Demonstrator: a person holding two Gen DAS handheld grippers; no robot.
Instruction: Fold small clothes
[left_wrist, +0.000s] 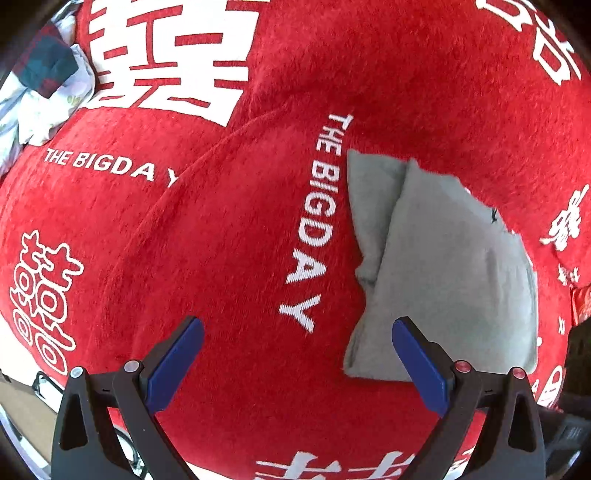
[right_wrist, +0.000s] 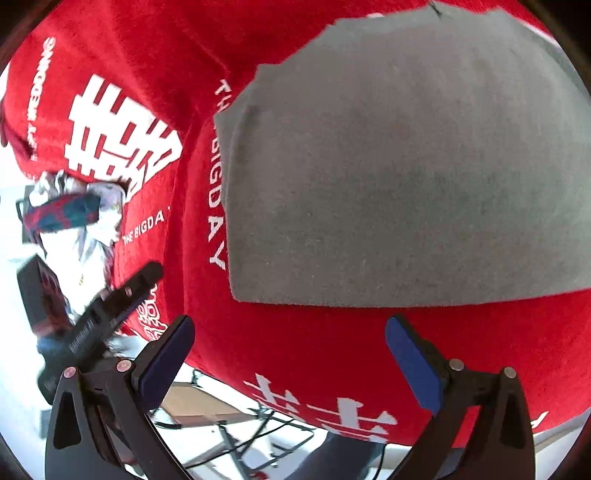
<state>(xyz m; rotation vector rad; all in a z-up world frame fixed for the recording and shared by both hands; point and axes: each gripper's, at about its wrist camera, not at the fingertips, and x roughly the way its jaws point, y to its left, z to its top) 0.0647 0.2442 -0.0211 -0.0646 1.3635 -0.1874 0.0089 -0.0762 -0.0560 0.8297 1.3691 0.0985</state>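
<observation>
Jaws spread wide and empty on both my grippers, grey garment lying ahead of them on the red cloth.

My right gripper (right_wrist: 290, 354) hangs open just short of the near hem of the grey garment (right_wrist: 406, 166), which lies flat straight ahead of its fingertips; my left gripper (left_wrist: 297, 354) is open too, with the garment's folded edge just past its right finger. I judge the piece light, soft and limp, likely to sag and drag on the fuzzy red cloth (left_wrist: 221, 240), so I'd pinch corners or the hem. Beyond, off to the left, a heap of other clothes (left_wrist: 48, 81) waits.
</observation>
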